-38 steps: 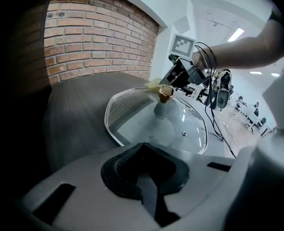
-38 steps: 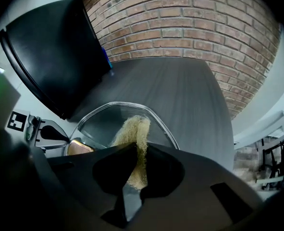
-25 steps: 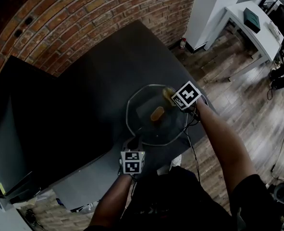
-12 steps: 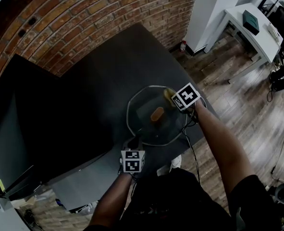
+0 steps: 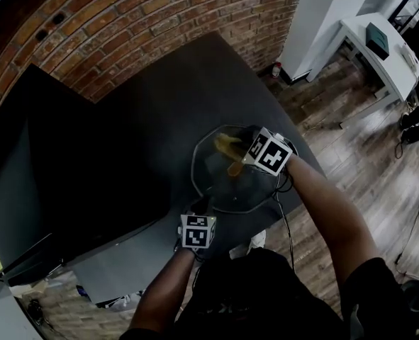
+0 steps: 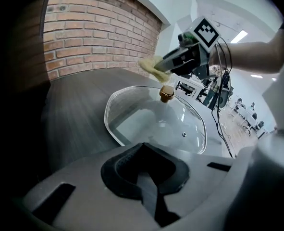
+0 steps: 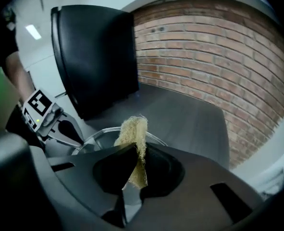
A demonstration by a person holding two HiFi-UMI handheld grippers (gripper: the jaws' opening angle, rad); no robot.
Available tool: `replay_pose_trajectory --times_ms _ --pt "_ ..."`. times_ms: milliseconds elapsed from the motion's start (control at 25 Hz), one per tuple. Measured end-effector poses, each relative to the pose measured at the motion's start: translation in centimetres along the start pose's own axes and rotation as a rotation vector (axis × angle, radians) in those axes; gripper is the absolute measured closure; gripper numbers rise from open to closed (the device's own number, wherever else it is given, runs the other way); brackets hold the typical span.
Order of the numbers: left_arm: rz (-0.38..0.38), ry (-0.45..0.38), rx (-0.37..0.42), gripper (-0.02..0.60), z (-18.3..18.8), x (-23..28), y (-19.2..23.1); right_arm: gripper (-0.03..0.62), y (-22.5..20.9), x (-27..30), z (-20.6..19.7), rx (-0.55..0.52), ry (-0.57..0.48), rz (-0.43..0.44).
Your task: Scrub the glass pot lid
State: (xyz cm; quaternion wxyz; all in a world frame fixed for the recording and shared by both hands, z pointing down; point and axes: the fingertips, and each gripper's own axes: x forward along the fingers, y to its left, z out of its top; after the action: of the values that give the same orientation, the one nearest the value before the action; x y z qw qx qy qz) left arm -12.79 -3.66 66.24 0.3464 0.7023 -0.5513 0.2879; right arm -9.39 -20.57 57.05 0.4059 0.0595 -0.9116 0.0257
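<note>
Glass is what is being worked on: the glass pot lid [image 5: 220, 184] is lying dome-up on the dark table [image 5: 159, 105], directly ahead of the left gripper [image 5: 201, 208]. That gripper's jaws are pressing together with nothing showing between them. Their tips are sitting at the lid's near rim, though whether they are actually bearing on it is not clear. The right gripper [image 5: 236, 149] is pinching a yellow scrub pad [image 5: 226, 145] edge-on, so a frayed tuft is sticking out past its jaw tips. Seen from the left gripper, the pad is hovering beyond and above the wooden knob [image 6: 166, 95], over the lid's far side, and it appears to be lifted off the glass. The scrubbing stroke seems to be the step in hand. Doing it well likely means bringing the pad down flat, not on its thin edge, and pressing gently in overlapping passes around the knob and out to the rim. The lid is resting loose on a smooth top, so a hard push toward the left gripper could be sliding or tipping it. Keeping the left gripper against the near rim should be steadying it. The steam vent [image 6: 184, 134] and the metal rim are probably deserving an extra pass.
</note>
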Motion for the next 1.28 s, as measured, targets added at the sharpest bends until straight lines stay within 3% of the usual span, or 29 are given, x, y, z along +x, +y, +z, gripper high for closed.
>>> replay_pose_trajectory --times_ms 160,320,440,600,840,1040,1280 --pt "-0.019 0.022 -0.017 0.548 0.1 -0.1 -0.2 0.545 6.4 2.3 3.5 -0.289 0.034 0.182" --pt "-0.034 0.039 -0.030 0.548 0.2 -0.1 -0.2 0.545 12.5 5.3 3.4 -0.577 0.132 0.330" --pt "-0.046 0.051 -0.036 0.548 0.4 -0.2 -0.2 0.545 15.2 7.2 2.3 -0.687 0.203 0.402" --pt "-0.056 0.062 -0.046 0.548 0.4 -0.2 -0.2 0.546 16.2 9.2 0.8 -0.719 0.268 0.443" --pt "-0.065 0.068 -0.039 0.548 0.5 0.0 0.0 0.545 15.7 11.0 0.1 -0.743 0.337 0.438" --pt "-0.067 0.076 -0.040 0.548 0.0 0.2 -0.1 0.545 14.7 11.9 0.7 -0.676 0.373 0.418" --pt "-0.061 0.080 -0.044 0.548 0.0 0.2 0.0 0.545 11.3 13.0 1.9 -0.566 0.389 0.324"
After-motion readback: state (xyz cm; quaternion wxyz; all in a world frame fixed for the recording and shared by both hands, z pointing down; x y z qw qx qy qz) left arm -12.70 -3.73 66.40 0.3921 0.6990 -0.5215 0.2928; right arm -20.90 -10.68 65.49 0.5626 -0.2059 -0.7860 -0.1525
